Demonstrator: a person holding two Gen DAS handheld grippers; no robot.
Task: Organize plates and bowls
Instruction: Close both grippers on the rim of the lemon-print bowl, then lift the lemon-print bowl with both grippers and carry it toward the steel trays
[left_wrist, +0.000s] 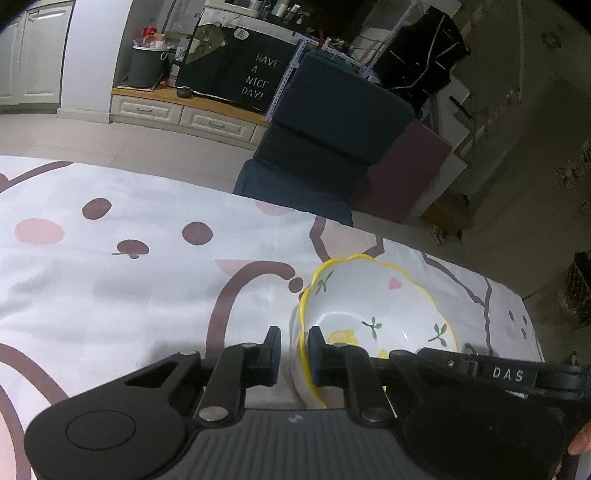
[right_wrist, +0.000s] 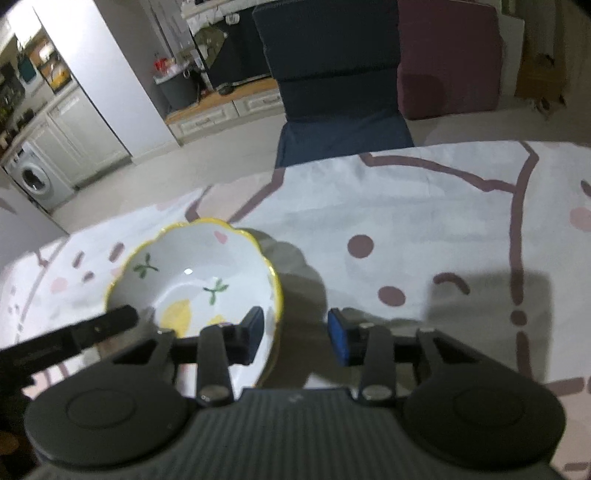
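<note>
Left gripper (left_wrist: 293, 350) sits at lower centre of the left wrist view, jaws narrowed astride the near rim of a scalloped bowl (left_wrist: 373, 306). One pad is outside the wall and the other inside, with the yellow edge between them. The inner pad looks to be against the rim; a thin gap shows at the outer pad, so a firm clamp cannot be confirmed.

Right gripper (right_wrist: 295, 336) sits at lower centre of the right wrist view, jaws partly spread. Its left finger (right_wrist: 253, 334) is inside the bowl (right_wrist: 192, 280) near the right-hand rim. Its blue-padded right finger (right_wrist: 341, 339) stands outside, clearly apart from the wall. The rim is straddled but not pressed.

The bowl is white with a wavy yellow rim, green sprigs, lemon motifs and a small pink mark. It is upright on a white tablecloth (left_wrist: 110, 295) printed with brown outlines, brown dots and pink patches. It lies right of centre in the left view and left of centre in the right view. The other gripper's black arm shows crossing at the bowl's edge in each view.

Background, upper frame: a dark blue chair (right_wrist: 332, 74) pushed up to the table's far edge. A washing machine (right_wrist: 35, 177) is at far left of the right view.
</note>
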